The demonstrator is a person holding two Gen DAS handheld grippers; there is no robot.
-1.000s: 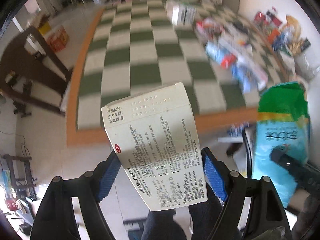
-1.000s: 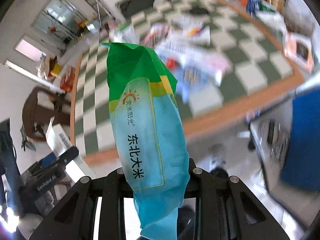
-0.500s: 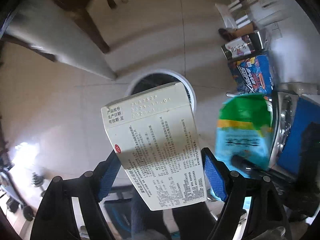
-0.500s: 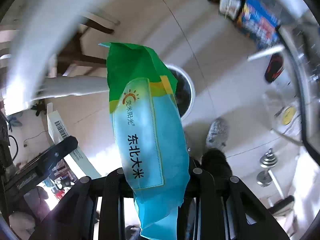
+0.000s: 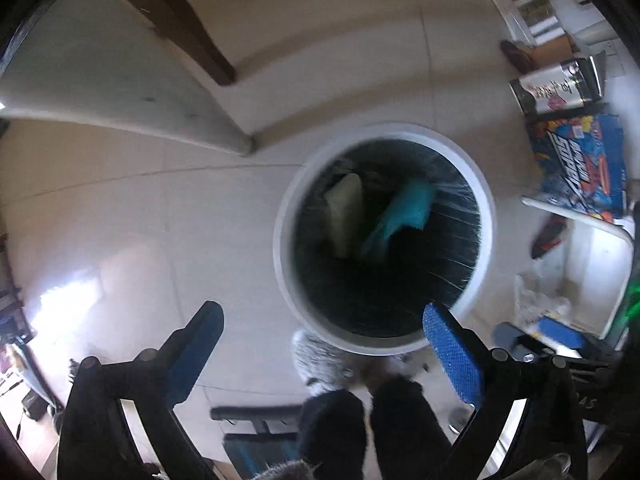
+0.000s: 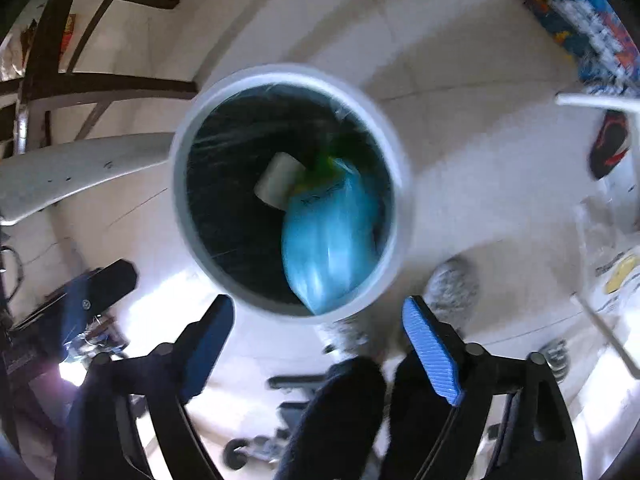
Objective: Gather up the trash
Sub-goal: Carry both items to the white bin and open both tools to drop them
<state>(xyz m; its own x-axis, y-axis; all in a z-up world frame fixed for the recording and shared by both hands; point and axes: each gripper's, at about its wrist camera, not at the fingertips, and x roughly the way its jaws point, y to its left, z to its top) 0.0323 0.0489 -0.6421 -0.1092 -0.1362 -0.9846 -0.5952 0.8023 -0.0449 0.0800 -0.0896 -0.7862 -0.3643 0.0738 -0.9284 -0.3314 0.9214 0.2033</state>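
Note:
A round white trash bin [image 5: 286,216] with a black liner stands on the floor below both grippers; it also shows in the right wrist view [image 6: 400,184]. Inside it are a white box [image 5: 346,216] and a blue-green bag [image 5: 404,212]. In the right wrist view the bag [image 6: 328,240] is blurred, partly over the near rim, beside the box [image 6: 276,180]. My left gripper [image 5: 324,346] is open and empty above the bin's near side. My right gripper [image 6: 320,340] is open and empty above the bin.
A chair or table with dark legs [image 5: 192,32] stands left of the bin. Colourful boxes [image 5: 580,160] and a white frame [image 5: 580,216] lie to the right. The person's legs and fuzzy slippers [image 5: 320,364] are just in front of the bin.
Both grippers opened over the bin. The white box left the left gripper and the blue-green bag left the right one; both now are in the bin.

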